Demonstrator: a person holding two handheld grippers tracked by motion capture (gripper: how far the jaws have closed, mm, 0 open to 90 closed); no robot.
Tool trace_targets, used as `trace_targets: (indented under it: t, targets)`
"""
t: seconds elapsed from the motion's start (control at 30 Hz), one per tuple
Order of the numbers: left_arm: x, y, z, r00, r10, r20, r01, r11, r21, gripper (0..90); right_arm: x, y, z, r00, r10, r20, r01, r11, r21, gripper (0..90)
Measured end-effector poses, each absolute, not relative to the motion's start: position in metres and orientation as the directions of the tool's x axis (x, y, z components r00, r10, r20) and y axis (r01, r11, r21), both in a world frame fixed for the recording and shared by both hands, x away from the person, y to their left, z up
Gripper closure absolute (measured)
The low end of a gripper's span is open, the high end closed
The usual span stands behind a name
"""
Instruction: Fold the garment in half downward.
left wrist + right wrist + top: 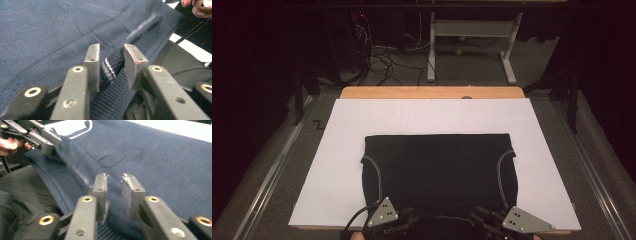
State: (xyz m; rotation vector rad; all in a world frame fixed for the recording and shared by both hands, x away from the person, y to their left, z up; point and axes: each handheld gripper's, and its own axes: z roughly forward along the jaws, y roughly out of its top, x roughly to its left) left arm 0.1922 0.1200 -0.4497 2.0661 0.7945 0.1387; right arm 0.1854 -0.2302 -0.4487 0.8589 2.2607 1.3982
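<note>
A folded garment (437, 167) is laid flat on a board (337, 165), which is set on the tabletop (432, 92). The garment is placed toward the near edge of the board, midway between its left and right sides. The left tool (404, 222) is positioned at the garment's near left corner and the right tool (484, 220) at its near right corner. Behind the tabletop, a frame (472, 37) is stood on the floor (542, 65), with cables (382, 60) spread to its left.
</note>
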Motion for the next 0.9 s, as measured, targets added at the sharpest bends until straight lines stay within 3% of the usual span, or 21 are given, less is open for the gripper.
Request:
trace_targets:
  t: [0.17,0.4,0.9]
  targets:
    - [0.193,0.123,-0.448,0.777,0.601,-0.186,0.485,-0.383,0.786,53.9,0.187,-0.231,-0.449,-0.745,0.667,0.023,0.316,0.323,0.892,64.1]
    - [0.194,0.127,-0.445,0.772,0.606,-0.193,0.477,-0.351,0.806,47.7,0.189,-0.231,-0.451,-0.729,0.684,0.025,0.326,0.315,0.891,59.9]
    - [0.220,0.145,-0.447,0.738,0.653,-0.169,0.467,-0.314,0.826,40.2,0.197,-0.234,-0.453,-0.687,0.726,0.037,0.351,0.286,0.892,44.3]
